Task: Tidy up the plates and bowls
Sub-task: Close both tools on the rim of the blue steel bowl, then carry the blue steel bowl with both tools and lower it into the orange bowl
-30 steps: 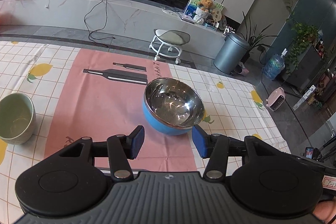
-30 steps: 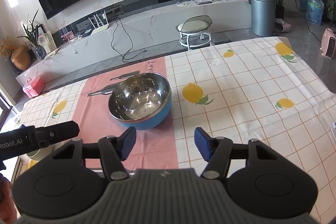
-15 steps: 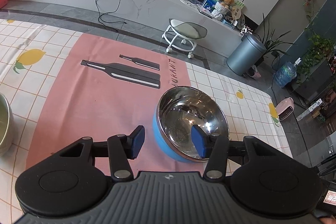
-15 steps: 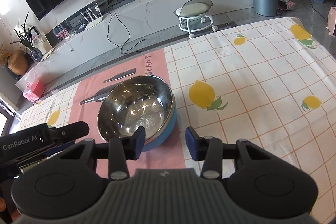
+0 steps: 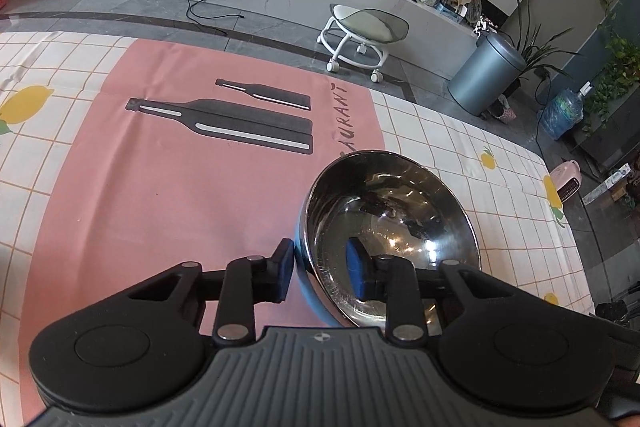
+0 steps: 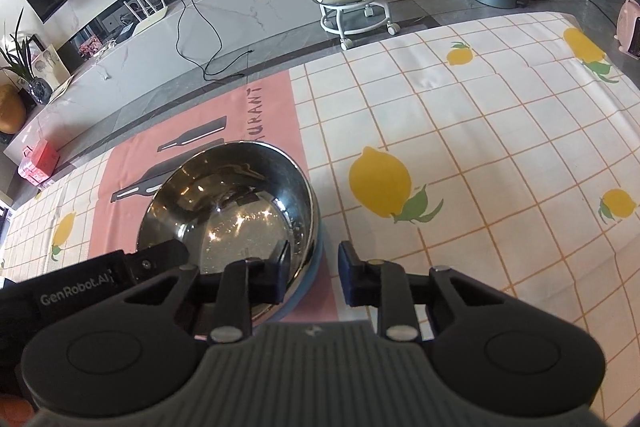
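Note:
A steel bowl with a blue outside (image 5: 390, 223) stands on the pink mat (image 5: 160, 187). My left gripper (image 5: 320, 269) is open and straddles the bowl's left rim, one finger outside, the other inside. In the right wrist view the same bowl (image 6: 232, 211) has my right gripper (image 6: 314, 273) open astride its right rim, left finger inside, right finger outside. The jaws are close to the rim on both sides, but I see gaps. The left gripper's body (image 6: 100, 275) shows at the bowl's left side in the right wrist view.
The table has a white checked cloth with lemons (image 6: 460, 147). Beyond its far edge are a floor, a white wheeled stool (image 5: 360, 31) and a grey bin (image 5: 488, 75). The green bowl seen earlier is out of view.
Both grippers moved forward and down onto the bowl, from in front of it to straddling its rim on either side. Both jaws have narrowed. The green bowl has left the left view.

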Demonstrator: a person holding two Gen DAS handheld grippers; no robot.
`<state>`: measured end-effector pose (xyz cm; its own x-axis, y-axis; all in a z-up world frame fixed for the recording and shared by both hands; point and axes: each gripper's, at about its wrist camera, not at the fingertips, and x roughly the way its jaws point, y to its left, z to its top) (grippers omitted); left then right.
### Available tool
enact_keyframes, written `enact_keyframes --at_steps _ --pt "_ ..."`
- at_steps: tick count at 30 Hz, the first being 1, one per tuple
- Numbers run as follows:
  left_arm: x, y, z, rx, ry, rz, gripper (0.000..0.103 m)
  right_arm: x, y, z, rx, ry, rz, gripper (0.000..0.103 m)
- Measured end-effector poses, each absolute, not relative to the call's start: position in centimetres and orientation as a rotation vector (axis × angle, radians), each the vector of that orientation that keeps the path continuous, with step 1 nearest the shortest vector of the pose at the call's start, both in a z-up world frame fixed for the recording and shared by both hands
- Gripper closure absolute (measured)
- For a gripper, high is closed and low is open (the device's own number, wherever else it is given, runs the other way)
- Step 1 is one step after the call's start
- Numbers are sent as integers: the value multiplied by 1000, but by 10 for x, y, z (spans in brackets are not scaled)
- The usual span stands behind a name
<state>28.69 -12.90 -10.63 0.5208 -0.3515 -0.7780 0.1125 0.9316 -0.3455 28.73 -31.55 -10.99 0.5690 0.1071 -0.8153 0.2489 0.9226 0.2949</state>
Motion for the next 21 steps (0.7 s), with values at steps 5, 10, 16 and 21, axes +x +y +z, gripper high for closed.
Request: enact_keyframes --at_steps 5,10,16,21 --pt "288 -129 -105 -240 988 -277 87 289 -312 -110 395 968 -81 88" --pt "280 -126 -94 -195 978 -272 88 285 -308 -108 405 983 -75 90" --pt "259 -122 -73 -166 975 -266 89 267 -300 -94 390 976 -51 91" --pt "237 -115 -55 -169 963 -267 89 244 -295 -76 386 957 -25 91"
